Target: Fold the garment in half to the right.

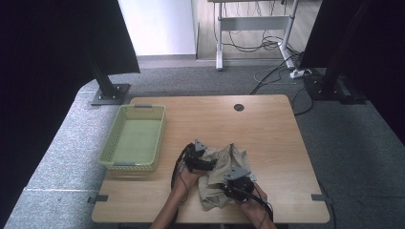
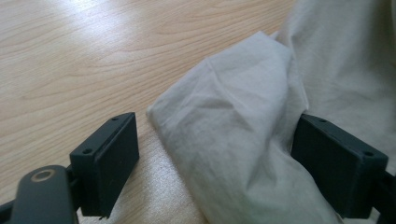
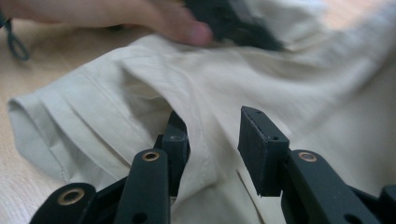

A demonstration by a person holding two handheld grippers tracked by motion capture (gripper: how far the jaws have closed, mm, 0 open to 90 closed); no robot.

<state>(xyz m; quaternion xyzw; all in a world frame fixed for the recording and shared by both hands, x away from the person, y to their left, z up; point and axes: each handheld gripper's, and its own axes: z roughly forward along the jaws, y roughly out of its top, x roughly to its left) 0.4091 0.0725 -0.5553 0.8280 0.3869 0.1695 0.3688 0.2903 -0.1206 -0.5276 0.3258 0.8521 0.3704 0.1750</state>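
Right gripper first, closest to me: its fingers sit partly closed around a raised fold of the beige cloth, one finger tucked under a pleat, the other standing just clear on the far side. I see a gap at that far pad, so I'm calling it apart, fold between, not yet pinched. Beyond them the cloth's hemmed edge runs off toward the other hand.

Left gripper now: fingers wide apart, a thick corner of the cloth bulging up between them. It leans against the far finger and leaves bare desk showing beside the near one. Nothing clamped here either.

From above, the cloth lies crumpled at the near edge of the desk, with the left gripper on its left side and the right gripper at its near right. A green basket waits well off to the left.

My worry: if the right fingers close now, I think they catch only the top layer, and the pleat slides out on the lift. On the left, the bunch sits off-centre, so closing could push it aside rather than grip it.
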